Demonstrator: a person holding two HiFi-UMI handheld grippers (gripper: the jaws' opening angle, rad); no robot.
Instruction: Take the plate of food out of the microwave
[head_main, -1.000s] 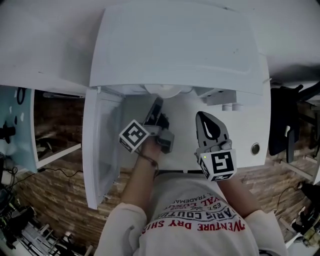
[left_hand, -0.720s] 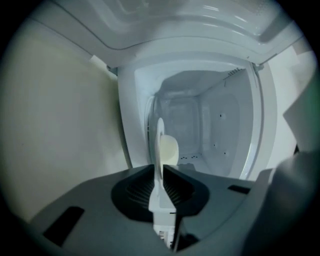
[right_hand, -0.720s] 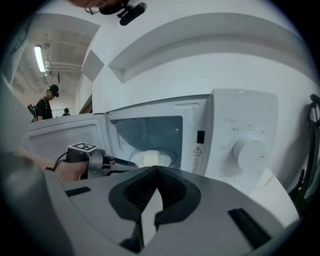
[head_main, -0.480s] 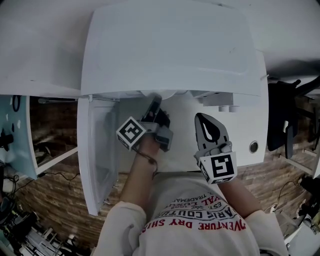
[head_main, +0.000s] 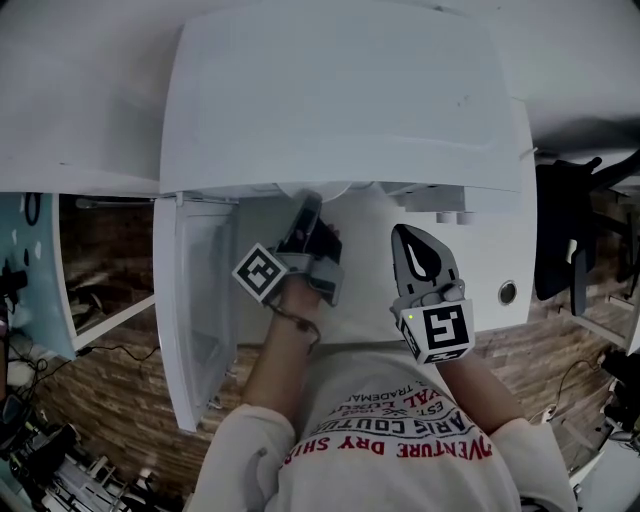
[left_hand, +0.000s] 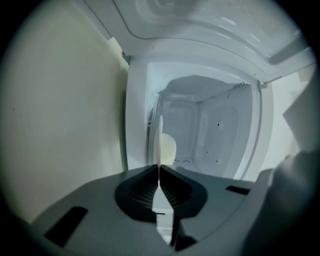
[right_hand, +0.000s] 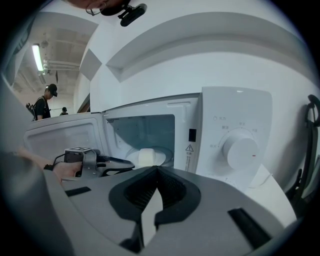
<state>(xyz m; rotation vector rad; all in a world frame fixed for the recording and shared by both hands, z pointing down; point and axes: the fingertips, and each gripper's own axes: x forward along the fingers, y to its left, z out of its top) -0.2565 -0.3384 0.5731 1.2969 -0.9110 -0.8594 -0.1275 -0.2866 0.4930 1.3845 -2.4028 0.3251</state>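
The white microwave (head_main: 340, 90) stands with its door (head_main: 195, 310) swung open to the left. Inside lies a white plate (right_hand: 159, 154) bearing a pale block of food (right_hand: 146, 156). My left gripper (head_main: 308, 205) reaches into the opening and is shut on the plate's near rim (left_hand: 160, 135), turned so the plate shows edge-on with the food (left_hand: 169, 150) beside it. The right gripper view shows the left gripper (right_hand: 131, 166) at the rim. My right gripper (head_main: 402, 232) is shut and empty, apart from the plate, in front of the control panel.
The control panel carries a round dial (right_hand: 241, 152) to the right of the cavity. The microwave sits on a white table (head_main: 490, 260) with a round grommet (head_main: 508, 292). A dark chair (head_main: 575, 250) stands at the right. People (right_hand: 44, 102) stand far behind.
The head view has shifted slightly. My left gripper stays at the cavity mouth with barely any movement, and my right gripper holds its place.
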